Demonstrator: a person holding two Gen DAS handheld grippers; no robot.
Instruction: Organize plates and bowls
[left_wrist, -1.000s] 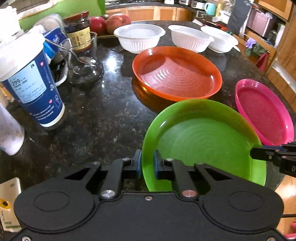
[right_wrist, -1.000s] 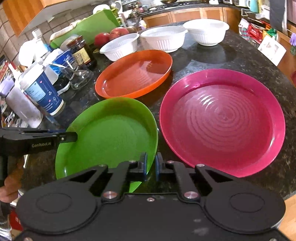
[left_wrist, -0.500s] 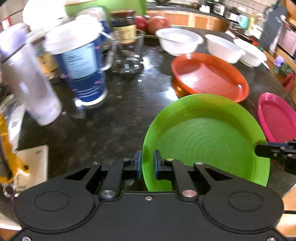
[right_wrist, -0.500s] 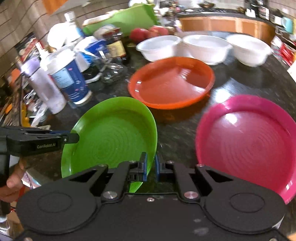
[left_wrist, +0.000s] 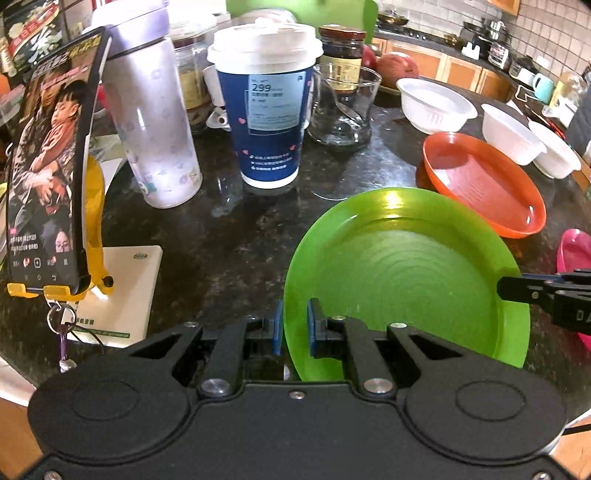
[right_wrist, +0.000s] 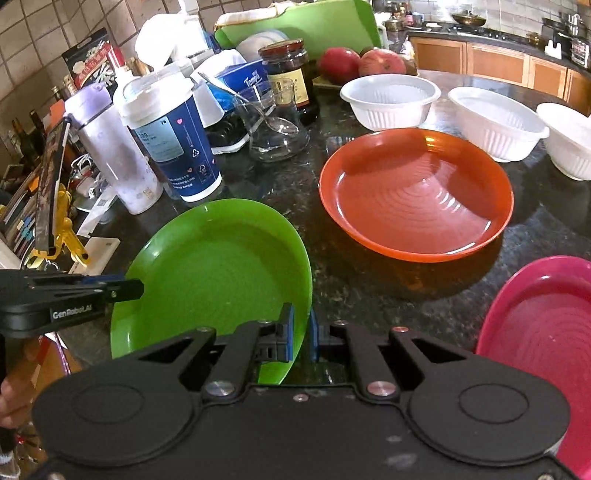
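Green plate (left_wrist: 406, 273) pinched at opposite rims: left hand-held gripper (left_wrist: 294, 328) clamped on its near-left edge, right hand-held gripper (right_wrist: 300, 338) clamped on right edge, over dark surface (left_wrist: 229, 236), orange plate (right_wrist: 415, 194) beyond.

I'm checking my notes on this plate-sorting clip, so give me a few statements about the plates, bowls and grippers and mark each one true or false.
1. Both grippers grip the green plate by its rim. True: the left gripper and the right gripper each have their fingers closed on opposite edges.
2. The green plate is stacked on the orange plate. False: the two plates are apart, and the orange one lies alone on the counter.
3. Three white bowls sit behind the orange plate. True.
4. The pink plate holds a spoon. False: it is empty; a spoon stands in the glass jug.
5. The blue paper cup has no lid. False: a white lid covers it.
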